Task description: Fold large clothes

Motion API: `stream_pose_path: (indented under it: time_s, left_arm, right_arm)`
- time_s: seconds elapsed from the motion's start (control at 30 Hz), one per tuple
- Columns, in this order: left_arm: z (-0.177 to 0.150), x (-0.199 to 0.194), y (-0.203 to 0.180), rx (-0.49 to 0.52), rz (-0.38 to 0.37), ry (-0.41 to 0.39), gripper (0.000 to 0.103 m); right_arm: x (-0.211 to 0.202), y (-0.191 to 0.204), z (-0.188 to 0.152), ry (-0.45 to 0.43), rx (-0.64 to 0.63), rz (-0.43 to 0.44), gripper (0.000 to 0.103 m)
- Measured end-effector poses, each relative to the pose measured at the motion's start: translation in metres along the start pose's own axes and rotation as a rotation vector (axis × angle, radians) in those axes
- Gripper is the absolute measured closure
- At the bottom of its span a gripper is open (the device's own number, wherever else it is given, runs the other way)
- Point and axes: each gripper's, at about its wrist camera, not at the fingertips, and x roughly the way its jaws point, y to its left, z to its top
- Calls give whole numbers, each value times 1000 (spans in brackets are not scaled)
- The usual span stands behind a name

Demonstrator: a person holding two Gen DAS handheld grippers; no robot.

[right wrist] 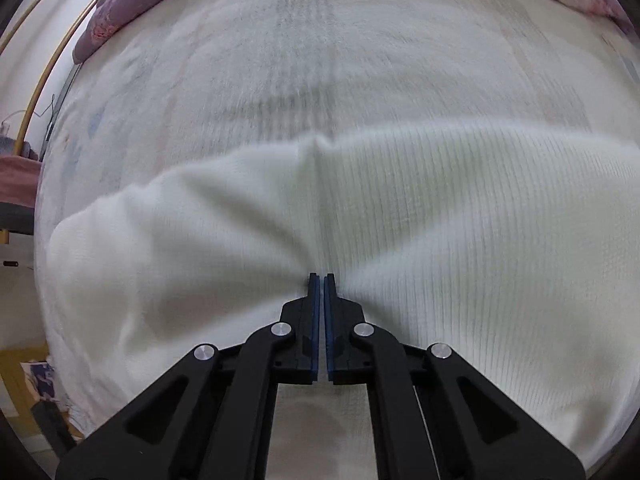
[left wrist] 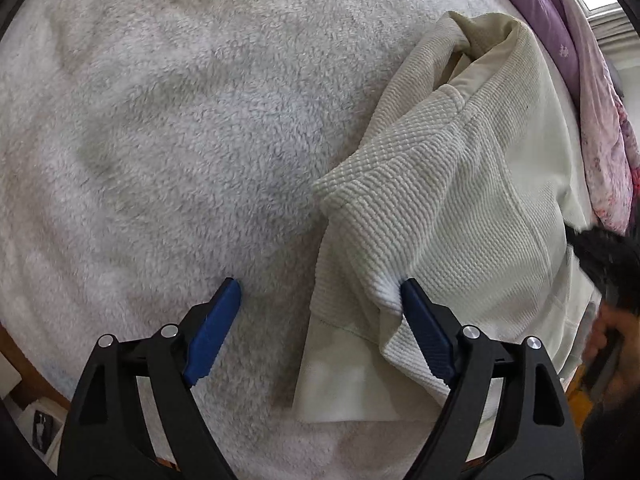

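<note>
Pinching the cream garment (right wrist: 400, 216), my right gripper (right wrist: 321, 276) has its blue pads pressed together with cloth drawn into tight creases at the tips. My left gripper (left wrist: 316, 286) has its fingers spread wide; the right-hand pad (left wrist: 426, 328) touches a bunched fold of the ribbed knit, the other hovers over the fluffy grey blanket (left wrist: 160, 140) and holds nothing.

I judge this an early fold, one edge lifted while the other hand seeks a grip. Next I need to close the left fingers on that fold and carry both points across together, keeping the cloth taut.

Only the left view shows the garment crumpled in a heap with the blanket spread bare beside it and purple bedding (left wrist: 560, 32) beyond; only the right view shows the clamp, though blurred.
</note>
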Motion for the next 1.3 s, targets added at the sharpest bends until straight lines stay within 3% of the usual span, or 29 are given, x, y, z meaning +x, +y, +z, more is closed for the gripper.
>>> stream_pose_path:
  time_s: [0.13, 0.27, 0.33, 0.5, 0.57, 0.63, 0.7, 0.73, 0.8, 0.9, 1.13, 1.3]
  left_arm:
    - [-2, 3, -16, 18, 7, 15, 21]
    - [-5, 15, -37, 32, 5, 29, 21]
    - [-3, 18, -44, 41, 7, 37, 21]
    - [4, 22, -53, 49, -15, 63, 30]
    - [5, 21, -53, 35, -61, 82, 34]
    - [3, 26, -54, 16, -115, 116, 39]
    - [0, 32, -53, 26, -118, 138, 55]
    - [1, 32, -55, 36, -128, 139, 61]
    - [3, 29, -56, 35, -140, 140, 81]
    - [6, 17, -55, 18, -193, 143, 92]
    - [5, -23, -75, 58, -330, 144, 95]
    - [3, -34, -75, 34, -370, 146, 95]
  right_arm:
    - [-17, -5, -51, 65, 31, 8, 101]
    - [7, -16, -109, 159, 71, 23, 102]
    - [9, -19, -116, 95, 30, 22, 103]
    - [-4, -23, -116, 68, 29, 36, 96]
    - [-22, -17, -127, 4, -10, 24, 83]
    - [-42, -3, -145, -76, -77, 36, 62]
    - [-54, 13, -162, -124, -147, 57, 50]
    - [-60, 25, -175, -150, -200, 73, 48]
    - [-62, 42, -191, -160, -273, 96, 45]
    - [-59, 69, -214, -155, -351, 151, 42]
    - [-56, 121, -235, -198, -408, 282, 36]
    - [-42, 143, -225, -219, -493, 259, 34]
